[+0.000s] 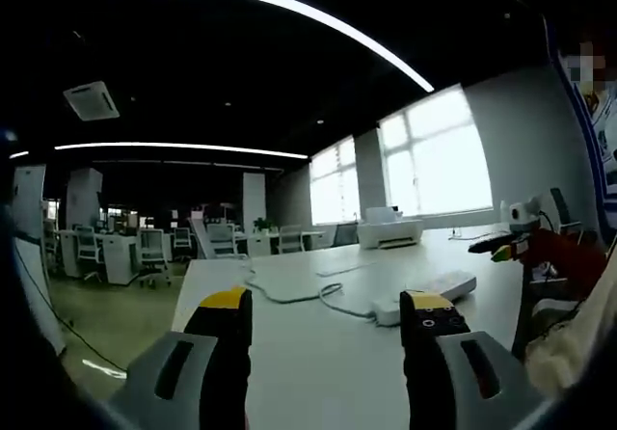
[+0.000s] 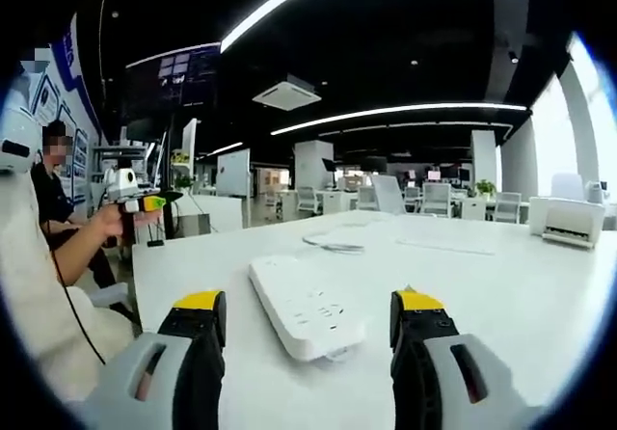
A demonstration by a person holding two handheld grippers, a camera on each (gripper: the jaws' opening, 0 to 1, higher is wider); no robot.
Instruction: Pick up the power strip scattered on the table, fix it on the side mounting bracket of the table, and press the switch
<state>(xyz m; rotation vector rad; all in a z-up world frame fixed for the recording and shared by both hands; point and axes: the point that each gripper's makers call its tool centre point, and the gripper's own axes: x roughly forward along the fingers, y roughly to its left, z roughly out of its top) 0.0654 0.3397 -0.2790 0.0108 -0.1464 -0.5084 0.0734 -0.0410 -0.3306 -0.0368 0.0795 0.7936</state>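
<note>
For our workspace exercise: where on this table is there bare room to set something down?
Bare top lies right of the power strip, out to the printer, and along the near edge left of it. It is crowded behind the strip, where its cable coils.

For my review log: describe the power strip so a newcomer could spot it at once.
On the large white table, look straight ahead between the right gripper's open jaws. The power strip lies flat there, a long white block with socket holes on top, its cable running away behind it, unlike the boxy printer at the far edge.
</note>
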